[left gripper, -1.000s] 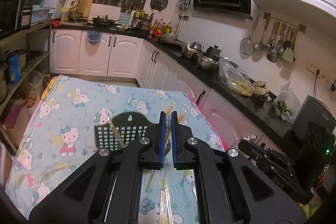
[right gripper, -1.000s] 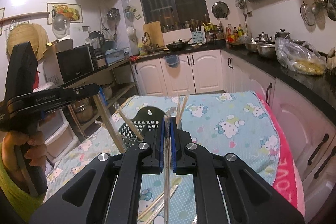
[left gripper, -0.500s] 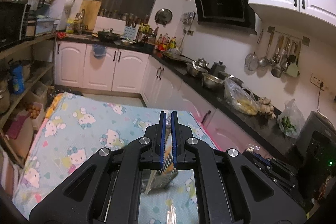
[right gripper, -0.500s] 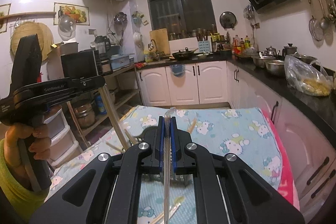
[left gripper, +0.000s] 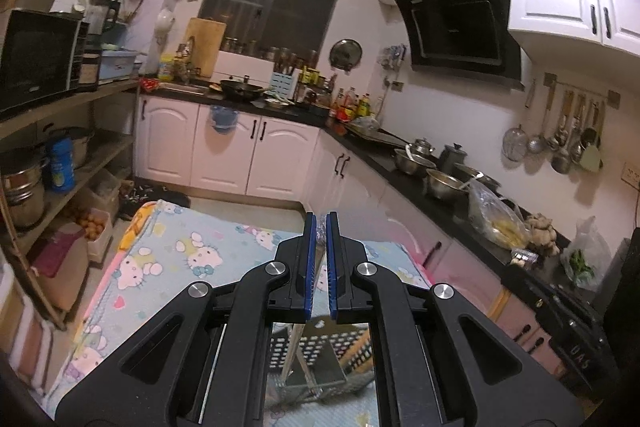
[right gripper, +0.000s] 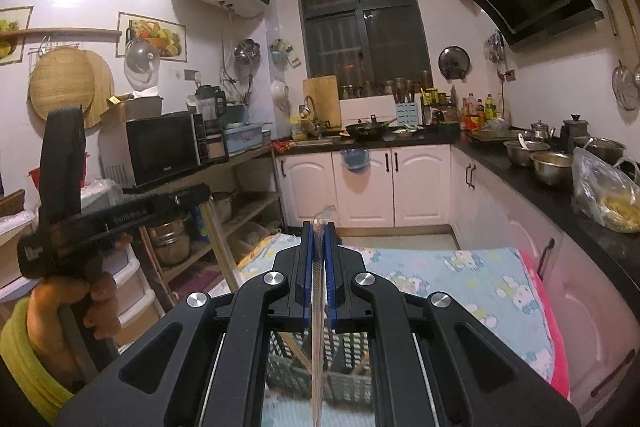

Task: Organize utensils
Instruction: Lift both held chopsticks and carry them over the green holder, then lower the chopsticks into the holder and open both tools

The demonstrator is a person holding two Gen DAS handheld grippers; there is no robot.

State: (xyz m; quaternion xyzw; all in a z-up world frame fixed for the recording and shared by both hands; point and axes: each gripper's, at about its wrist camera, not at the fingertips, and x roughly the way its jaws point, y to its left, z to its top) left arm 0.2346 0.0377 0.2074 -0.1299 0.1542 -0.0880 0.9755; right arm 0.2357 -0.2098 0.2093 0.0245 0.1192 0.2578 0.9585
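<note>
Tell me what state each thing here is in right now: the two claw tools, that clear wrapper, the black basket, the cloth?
Left gripper: shut on a clear wrapper's edge.
Right gripper: shut on the clear wrapper, which hangs down from it.
Black basket: lies under the grippers, chopsticks leaning in it.
Cartoon-cat cloth: spread flat.
Left hand: closed round its gripper's handle.

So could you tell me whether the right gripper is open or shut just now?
Shut. The right gripper has its blue pads pressed on a thin clear plastic sleeve that runs between them and sticks out past the tips.
</note>
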